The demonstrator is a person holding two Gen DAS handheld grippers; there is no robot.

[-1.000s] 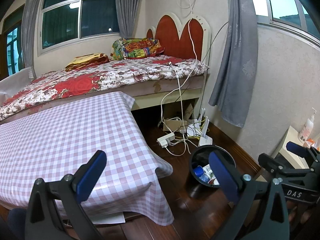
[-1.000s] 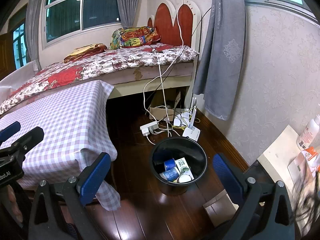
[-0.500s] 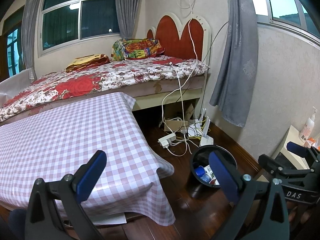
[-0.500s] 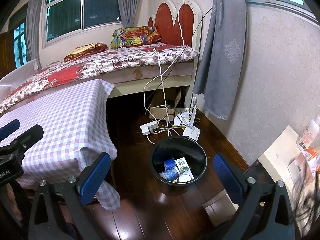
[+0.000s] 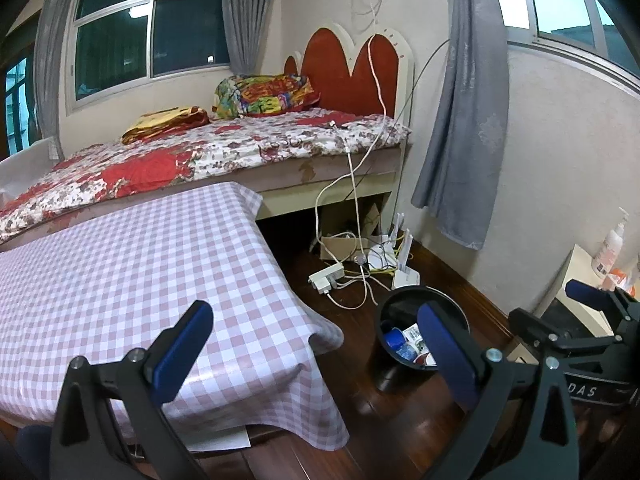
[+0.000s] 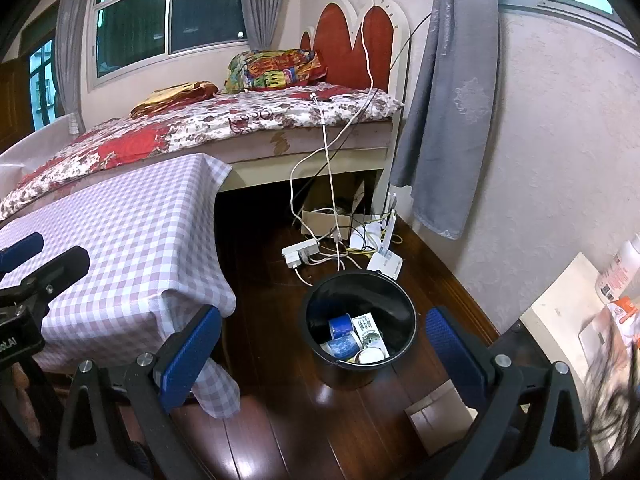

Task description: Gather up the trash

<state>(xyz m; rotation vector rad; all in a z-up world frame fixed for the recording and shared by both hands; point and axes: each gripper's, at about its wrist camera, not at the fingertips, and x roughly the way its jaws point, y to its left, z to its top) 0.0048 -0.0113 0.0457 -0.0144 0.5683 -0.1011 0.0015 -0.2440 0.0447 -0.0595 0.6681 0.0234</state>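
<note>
- Down on the dark wood floor (image 6: pixel 280 420): a black bin (image 6: pixel 404 312), upright, near the corner of the bench (image 5: pixel 120 280) with its pink checked cloth.
- Inside the bin: trash, namely a blue can (image 6: pixel 340 326), a second blue piece (image 6: pixel 342 347), a small printed carton (image 6: pixel 370 330) and a round white lid (image 6: pixel 370 356), all resting low against the near wall.
- Left claw (image 5: pixel 316 346): spread wide, blue pads well apart, nothing between them; held above the bench edge, with the bin partly hidden behind its right finger.
- Right claw (image 6: pixel 324 352): likewise spread wide and empty, hanging over the floor with the bin framed between its two fingers.
- Behind the bin: a white power strip (image 6: pixel 300 252) and a tangle of white cables (image 6: pixel 332 184) running up to the bed (image 6: pixel 240 120), plus a small white box (image 6: pixel 386 264) just beside the bin's far rim.
- Further back: a cardboard box (image 6: pixel 324 220) under the bed frame, a grey curtain (image 6: pixel 448 120) hanging by the wall.
- At the right edge: a pale low shelf (image 6: pixel 560 312) with a white bottle (image 6: pixel 618 272) on it, partly cut off.
- On the floor close to the right claw: a flat piece of cardboard (image 6: pixel 440 416).
</note>
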